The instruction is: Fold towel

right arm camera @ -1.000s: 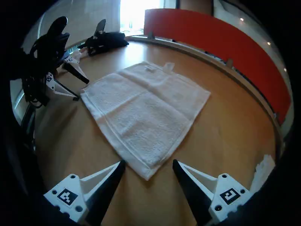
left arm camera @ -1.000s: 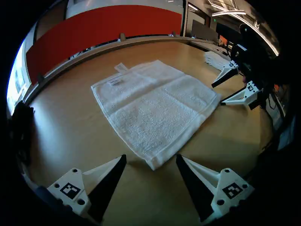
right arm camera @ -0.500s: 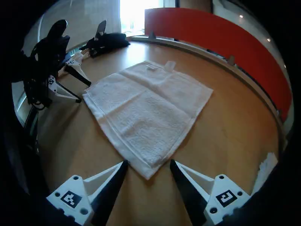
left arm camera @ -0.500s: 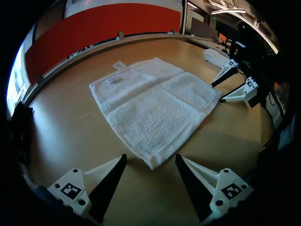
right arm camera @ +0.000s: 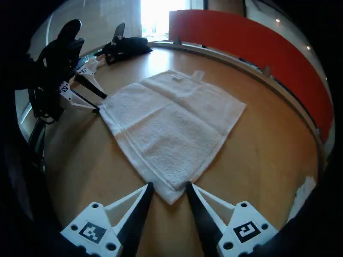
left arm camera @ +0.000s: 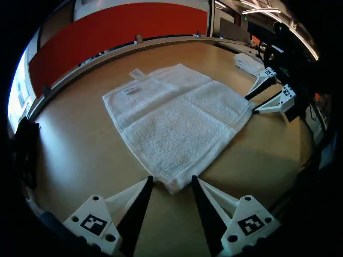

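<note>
The hands holding the tools are hard to make out. In the left gripper view the right gripper [left arm camera: 250, 105] runs back into a black, backlit mass at the far right. In the right gripper view the left gripper [right arm camera: 102, 104] ends in a similar dark shape at the far left, so no wrist or grip can be read. A pile of white cloth [left arm camera: 248, 64] beyond the right gripper is small and blurred, and a dark bundle [right arm camera: 126, 43] at the far edge of the table [left arm camera: 77, 141] is too shadowed to identify. The towel [left arm camera: 176, 120] lies flat and spread on the wooden table, in front of a red panel [left arm camera: 115, 30], with a small tab [left arm camera: 137, 73] at its far edge. Each gripper is held low, pointing at one of the two near corners, left at the left corner and right at the right. Both claws stand apart with a corner lying in the gap. The tips sit just beside the fabric, and whether they touch it cannot be told.
</note>
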`<state>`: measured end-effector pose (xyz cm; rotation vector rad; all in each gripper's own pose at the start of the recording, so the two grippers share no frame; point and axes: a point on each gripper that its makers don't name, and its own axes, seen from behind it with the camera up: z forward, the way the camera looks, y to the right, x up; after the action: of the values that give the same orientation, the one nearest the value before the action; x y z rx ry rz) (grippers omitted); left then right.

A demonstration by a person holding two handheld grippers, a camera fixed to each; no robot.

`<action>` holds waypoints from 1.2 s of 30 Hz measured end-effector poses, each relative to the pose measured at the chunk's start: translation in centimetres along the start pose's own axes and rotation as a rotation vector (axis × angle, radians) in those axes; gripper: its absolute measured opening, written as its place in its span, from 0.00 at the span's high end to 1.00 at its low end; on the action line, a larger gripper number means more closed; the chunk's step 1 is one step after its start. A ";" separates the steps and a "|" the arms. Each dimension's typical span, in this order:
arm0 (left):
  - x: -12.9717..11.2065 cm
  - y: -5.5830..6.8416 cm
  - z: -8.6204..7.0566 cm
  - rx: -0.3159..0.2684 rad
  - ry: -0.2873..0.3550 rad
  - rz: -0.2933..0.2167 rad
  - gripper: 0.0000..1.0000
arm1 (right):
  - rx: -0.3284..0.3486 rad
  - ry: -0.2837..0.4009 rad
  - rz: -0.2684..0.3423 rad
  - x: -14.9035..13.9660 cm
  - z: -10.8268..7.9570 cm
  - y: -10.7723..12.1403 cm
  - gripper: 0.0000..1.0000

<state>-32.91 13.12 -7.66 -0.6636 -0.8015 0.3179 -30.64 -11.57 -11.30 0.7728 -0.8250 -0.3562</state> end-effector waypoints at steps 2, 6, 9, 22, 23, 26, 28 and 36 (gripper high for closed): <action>0.1 0.1 0.0 -0.001 -0.002 0.000 0.42 | 0.003 -0.001 -0.002 0.0 0.0 0.0 0.49; 0.1 0.0 0.0 0.003 -0.009 -0.011 0.59 | 0.004 -0.002 -0.001 0.0 0.0 0.0 0.65; 0.1 -0.3 0.0 0.012 -0.013 -0.027 0.71 | 0.005 -0.002 0.005 0.1 0.0 0.0 0.76; 0.4 0.6 -0.1 -0.015 -0.017 -0.076 0.83 | -0.007 0.005 0.000 0.6 -0.1 0.3 0.83; 0.4 0.6 -0.2 -0.014 -0.017 -0.076 0.83 | -0.005 0.006 0.003 0.6 -0.1 0.3 0.83; 0.6 0.7 -0.2 -0.016 -0.018 -0.079 0.84 | -0.006 0.008 0.014 0.7 -0.2 0.4 0.83; 0.7 0.7 -0.2 -0.017 -0.018 -0.083 0.84 | -0.005 0.012 0.018 0.8 -0.2 0.5 0.83; 1.4 0.6 -0.9 -0.018 -0.017 -0.086 0.85 | -0.006 0.031 0.007 1.7 -0.9 0.5 0.83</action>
<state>-31.33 13.93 -7.74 -0.6425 -0.8476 0.2387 -28.92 -11.73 -10.42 0.7683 -0.7972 -0.3394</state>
